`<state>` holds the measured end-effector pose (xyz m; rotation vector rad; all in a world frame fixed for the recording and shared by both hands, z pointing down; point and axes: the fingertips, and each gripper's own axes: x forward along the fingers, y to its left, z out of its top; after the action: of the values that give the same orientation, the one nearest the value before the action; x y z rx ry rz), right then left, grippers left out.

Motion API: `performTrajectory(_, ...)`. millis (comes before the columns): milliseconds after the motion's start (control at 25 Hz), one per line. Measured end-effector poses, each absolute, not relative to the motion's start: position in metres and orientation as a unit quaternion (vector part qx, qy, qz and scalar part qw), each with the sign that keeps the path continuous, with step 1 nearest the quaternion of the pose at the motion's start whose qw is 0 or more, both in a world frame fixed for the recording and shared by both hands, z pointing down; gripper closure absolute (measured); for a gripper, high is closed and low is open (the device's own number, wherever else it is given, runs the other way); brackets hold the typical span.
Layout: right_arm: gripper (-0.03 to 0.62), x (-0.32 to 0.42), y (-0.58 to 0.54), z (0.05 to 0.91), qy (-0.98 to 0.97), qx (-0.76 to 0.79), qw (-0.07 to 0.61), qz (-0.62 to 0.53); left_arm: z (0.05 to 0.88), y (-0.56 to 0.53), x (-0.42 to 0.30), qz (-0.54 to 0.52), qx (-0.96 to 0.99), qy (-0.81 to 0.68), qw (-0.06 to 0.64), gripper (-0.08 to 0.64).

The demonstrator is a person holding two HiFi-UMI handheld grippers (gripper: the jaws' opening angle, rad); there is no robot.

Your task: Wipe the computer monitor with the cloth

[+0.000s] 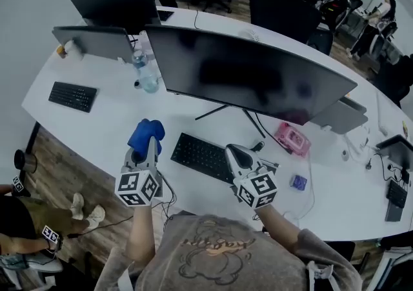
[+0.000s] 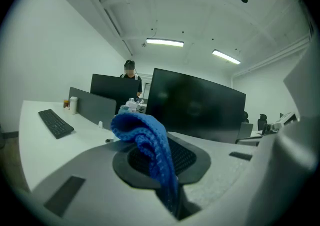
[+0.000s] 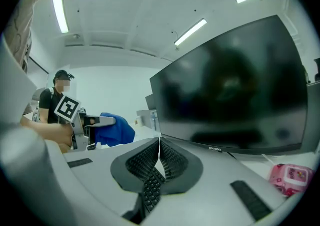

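Note:
A large dark monitor (image 1: 248,77) stands on the white desk (image 1: 110,122), also seen in the left gripper view as the monitor (image 2: 197,104) and in the right gripper view as the monitor (image 3: 235,94). My left gripper (image 1: 150,148) is shut on a blue knitted cloth (image 1: 145,133), held above the desk's near edge, left of the black keyboard (image 1: 201,156). The cloth (image 2: 150,145) droops from between the jaws. My right gripper (image 1: 237,157) hovers over the keyboard's right end, shut with nothing between its jaws (image 3: 158,145). From the right gripper view the cloth (image 3: 116,129) shows at the left.
A water bottle (image 1: 146,71) stands left of the monitor. A second keyboard (image 1: 73,96) lies far left, grey dividers (image 1: 97,41) behind it. A pink box (image 1: 292,138) and cables lie right of the monitor stand. Other people stand and sit around the room.

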<state>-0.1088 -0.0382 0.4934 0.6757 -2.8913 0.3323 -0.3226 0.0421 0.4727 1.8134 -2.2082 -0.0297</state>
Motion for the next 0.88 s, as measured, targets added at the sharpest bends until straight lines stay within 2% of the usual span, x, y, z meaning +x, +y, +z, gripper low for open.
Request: performTrajectory(880, 0.569, -0.17, -0.079, 0.505, -0.951, 0.268, 0.09, 0.126, 0.522, -0.047, -0.394, 0.032, 0.663, -0.73, 0.163, 0.512)
